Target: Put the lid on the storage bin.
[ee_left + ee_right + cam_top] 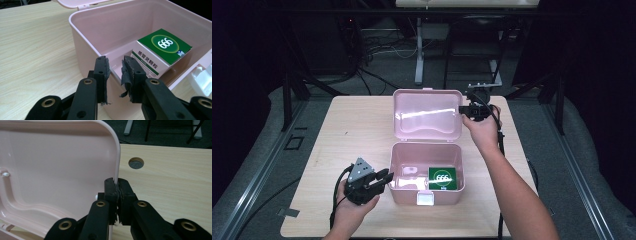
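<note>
Jaws of the left gripper stand parted with a clear gap, grasping nothing; they sit just at the near-left corner of the pink box, one jaw outside the wall, the other over the rim. High view: left gripper just beside the box's left wall, held in the left hand.

Box is open, resting on the wooden table. Contents: one green-and-white carton standing at the right side of the compartment, against the wall. Top face reads "666" in white inside a lighter green oval. Side face carries Chinese characters on a green band; smaller print below too fine to read. White latch on the front wall.

Lid stands raised behind the box. Right gripper is clenched on the lid's right edge, the rim pinched between the pads.
</note>
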Motion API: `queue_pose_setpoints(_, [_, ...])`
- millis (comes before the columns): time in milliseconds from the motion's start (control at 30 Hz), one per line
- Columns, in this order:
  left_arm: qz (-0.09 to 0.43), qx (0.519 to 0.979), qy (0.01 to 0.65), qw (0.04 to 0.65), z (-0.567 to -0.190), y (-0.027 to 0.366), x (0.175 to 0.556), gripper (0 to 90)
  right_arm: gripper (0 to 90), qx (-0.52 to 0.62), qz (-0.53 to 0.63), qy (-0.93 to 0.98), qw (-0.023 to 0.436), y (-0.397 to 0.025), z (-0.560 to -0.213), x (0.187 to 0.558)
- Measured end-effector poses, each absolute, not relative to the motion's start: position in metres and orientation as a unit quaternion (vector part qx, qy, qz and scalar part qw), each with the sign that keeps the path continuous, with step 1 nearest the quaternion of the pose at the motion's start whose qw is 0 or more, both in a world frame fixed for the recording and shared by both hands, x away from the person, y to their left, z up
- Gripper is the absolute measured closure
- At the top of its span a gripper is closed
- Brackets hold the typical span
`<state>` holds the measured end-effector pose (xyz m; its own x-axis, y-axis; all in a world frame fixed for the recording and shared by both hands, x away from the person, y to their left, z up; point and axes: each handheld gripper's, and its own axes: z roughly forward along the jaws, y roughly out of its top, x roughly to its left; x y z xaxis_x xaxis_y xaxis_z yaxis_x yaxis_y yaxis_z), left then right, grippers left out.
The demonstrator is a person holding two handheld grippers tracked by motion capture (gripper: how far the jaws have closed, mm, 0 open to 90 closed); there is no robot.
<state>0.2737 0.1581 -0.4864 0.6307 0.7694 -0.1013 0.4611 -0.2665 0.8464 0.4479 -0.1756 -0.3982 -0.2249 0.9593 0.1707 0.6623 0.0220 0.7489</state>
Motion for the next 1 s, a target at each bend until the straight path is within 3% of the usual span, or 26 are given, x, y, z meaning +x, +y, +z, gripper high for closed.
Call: queue_pose_setpoints(1000, [0.169, 0.777, 0.396, 0.459, -0.487, 0.158, 0.274, 73.5, 87.2, 0.545, 0.41, 0.692, 0.237, -0.178, -0.388, 0.406])
